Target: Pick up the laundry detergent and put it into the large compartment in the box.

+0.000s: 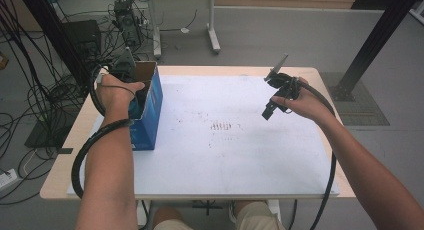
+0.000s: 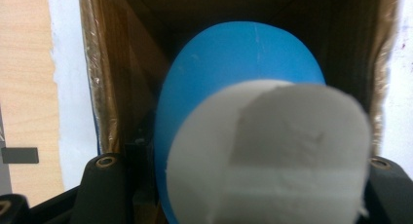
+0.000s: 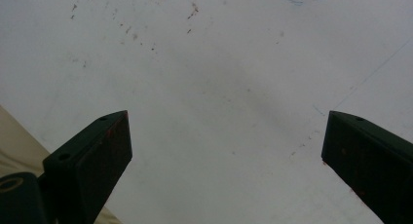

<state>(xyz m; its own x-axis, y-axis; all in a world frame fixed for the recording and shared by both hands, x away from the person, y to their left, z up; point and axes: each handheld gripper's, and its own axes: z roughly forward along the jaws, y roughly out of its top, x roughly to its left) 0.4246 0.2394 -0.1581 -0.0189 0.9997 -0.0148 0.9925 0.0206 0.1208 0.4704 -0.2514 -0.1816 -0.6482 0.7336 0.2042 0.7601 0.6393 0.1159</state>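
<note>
An open cardboard box (image 1: 150, 107) with blue outer sides stands upright at the left of the white mat (image 1: 230, 140). My left gripper (image 1: 131, 79) reaches down into the box's open top, and its fingertips are hidden there in the high view. In the left gripper view, my left gripper (image 2: 243, 185) is shut on a blue cylinder (image 2: 234, 63) with a white end, inside the brown box walls (image 2: 104, 73). At the right, my right gripper (image 1: 272, 107) hangs above the mat, tilted down. Its jaws stand wide open with nothing between them in the right gripper view (image 3: 226, 151).
The mat covers most of a light wooden table (image 1: 65, 155) and carries faint dark specks (image 1: 222, 126) near its middle. Thick black cables (image 1: 82, 160) trail from both grippers. Beyond the table are a grey floor, another table's legs (image 1: 214, 35) and tangled cables (image 1: 30, 95) at the left.
</note>
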